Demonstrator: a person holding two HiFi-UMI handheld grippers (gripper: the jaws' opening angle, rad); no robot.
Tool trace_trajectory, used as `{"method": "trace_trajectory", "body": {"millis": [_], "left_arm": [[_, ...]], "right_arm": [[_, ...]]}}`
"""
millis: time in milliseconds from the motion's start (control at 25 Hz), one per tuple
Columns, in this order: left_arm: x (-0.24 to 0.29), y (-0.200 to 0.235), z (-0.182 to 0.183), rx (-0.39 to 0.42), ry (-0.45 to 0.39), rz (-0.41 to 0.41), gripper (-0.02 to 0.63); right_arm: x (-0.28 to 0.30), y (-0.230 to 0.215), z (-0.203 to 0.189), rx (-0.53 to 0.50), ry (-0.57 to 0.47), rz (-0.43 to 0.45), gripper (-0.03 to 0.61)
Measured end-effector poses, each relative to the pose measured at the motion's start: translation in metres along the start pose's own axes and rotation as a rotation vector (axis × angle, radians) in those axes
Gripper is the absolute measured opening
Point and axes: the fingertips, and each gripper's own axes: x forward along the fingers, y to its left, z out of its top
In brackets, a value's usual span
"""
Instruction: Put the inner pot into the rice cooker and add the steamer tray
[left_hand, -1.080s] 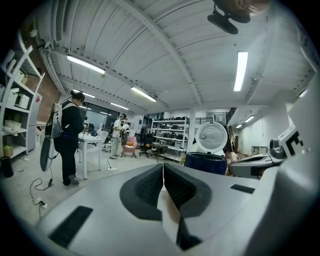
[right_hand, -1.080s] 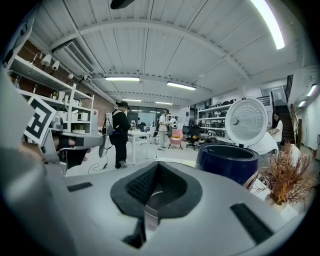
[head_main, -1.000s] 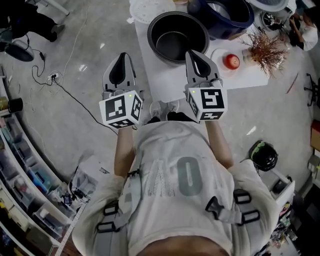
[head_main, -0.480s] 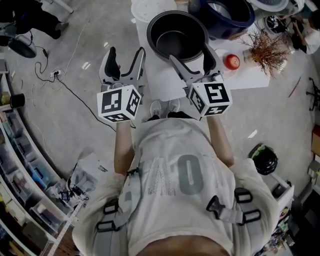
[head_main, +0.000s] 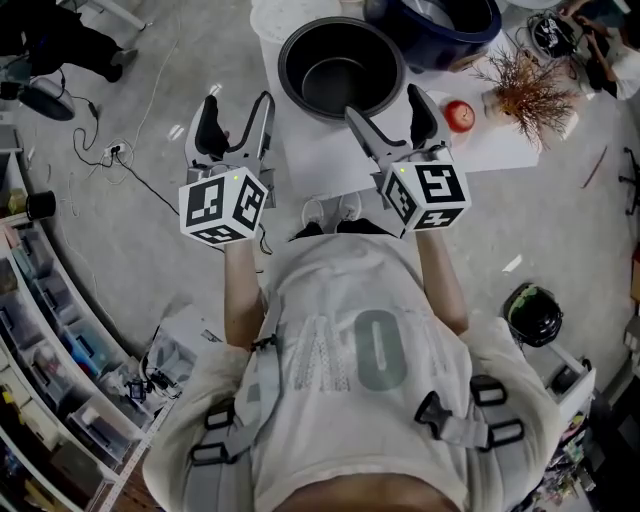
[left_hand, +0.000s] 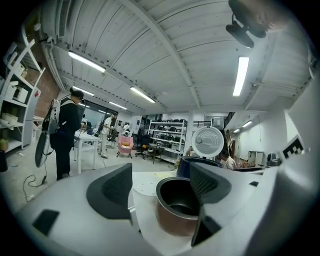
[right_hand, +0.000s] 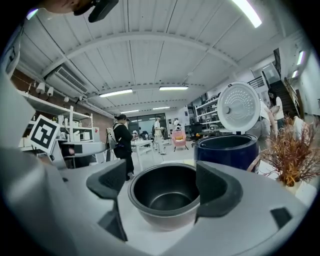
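The dark inner pot stands empty on the white table, also seen in the left gripper view and the right gripper view. Behind it is the dark blue rice cooker with its white lid raised. A white perforated steamer tray lies flat at the pot's left. My right gripper is open just short of the pot's near rim. My left gripper is open, off the table's left edge, holding nothing.
A red apple on a white plate and a dried plant sit on the table's right part. A cable runs over the floor at left, beside storage shelves. People stand in the room behind.
Both grippers have gone from shut to open. They have moved forward toward the table, and the right one now stands close to the pot's near rim.
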Motion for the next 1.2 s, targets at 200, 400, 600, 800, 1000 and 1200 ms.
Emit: {"method": "trace_trajectory", "body": {"millis": [200,400,600,800,1000,1200], "left_arm": [[0.004,-0.011,0.012,0.004,-0.042,-0.01,0.339],[0.018,-0.012,0.008,-0.069,-0.033,-0.052,0.339],[0.059,-0.012,0.015,-0.17,-0.046,-0.131,0.339],[0.1,-0.02,-0.005,-0.28,0.055,-0.241,0.339],[0.136,-0.015,-0.033,-0.375,0.199,-0.336,0.339],[0.16,-0.016,-0.058,-0.613,0.318,-0.472,0.337]], "right_arm": [[-0.015,-0.031,-0.007,0.036,-0.023,-0.033,0.43],[-0.027,-0.058,-0.011,0.127,-0.04,-0.088,0.43],[-0.025,-0.084,-0.012,0.204,-0.058,-0.148,0.43],[-0.012,-0.1,-0.019,0.372,-0.069,-0.202,0.43],[0.01,-0.102,-0.027,0.445,-0.049,-0.256,0.43],[0.025,-0.108,-0.045,0.546,-0.022,-0.293,0.428]]}}
